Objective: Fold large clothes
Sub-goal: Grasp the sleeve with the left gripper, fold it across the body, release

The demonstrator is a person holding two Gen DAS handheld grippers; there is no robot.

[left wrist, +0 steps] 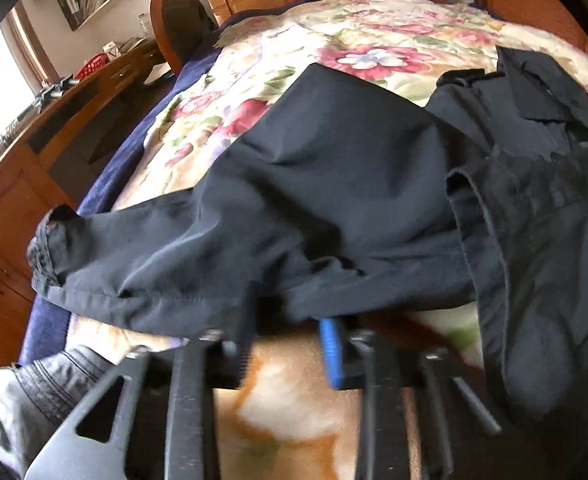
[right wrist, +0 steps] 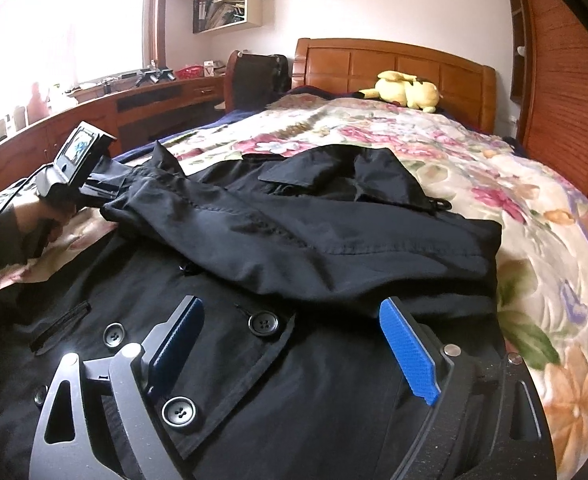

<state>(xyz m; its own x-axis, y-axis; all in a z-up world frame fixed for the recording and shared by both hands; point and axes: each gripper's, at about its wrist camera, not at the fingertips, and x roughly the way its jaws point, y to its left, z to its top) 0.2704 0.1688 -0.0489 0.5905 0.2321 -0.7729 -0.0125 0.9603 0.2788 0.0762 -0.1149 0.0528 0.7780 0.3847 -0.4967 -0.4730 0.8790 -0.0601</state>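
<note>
While the black coat [right wrist: 294, 360] lay spread on the bed's flowery quilt [right wrist: 494, 200], one sleeve [right wrist: 302, 236] was folded across its front, over the rows of big round buttons [right wrist: 262, 324]. The coat's collar [right wrist: 334, 176] sat at the far end, toward the wooden headboard [right wrist: 394, 64].

The right tongs [right wrist: 294, 344] hovered just above the coat's front, near the buttons. Their two blue pads [right wrist: 408, 348] stood wide apart — nothing was between them.

The left tongs [left wrist: 281, 344] were at the coat's left edge, low by the quilt. In the left wrist view the dark cloth of the sleeve [left wrist: 253, 200] hung right over the tips, and only one blue pad [left wrist: 332, 352] showed. The picture was blurry there, so I could not tell if they held the cloth or were apart. In the right wrist view the left tongs [right wrist: 93, 184] reached the coat's edge from the side, with the person's hand [right wrist: 41, 216] wrapped around the handle.

A yellow soft toy [right wrist: 408, 90] lay by the headboard — well apart from the coat. A long wooden tabletop [right wrist: 141, 96] ran along the left wall under the bright window [right wrist: 53, 20], with a red basket [right wrist: 187, 73] on it.
</note>
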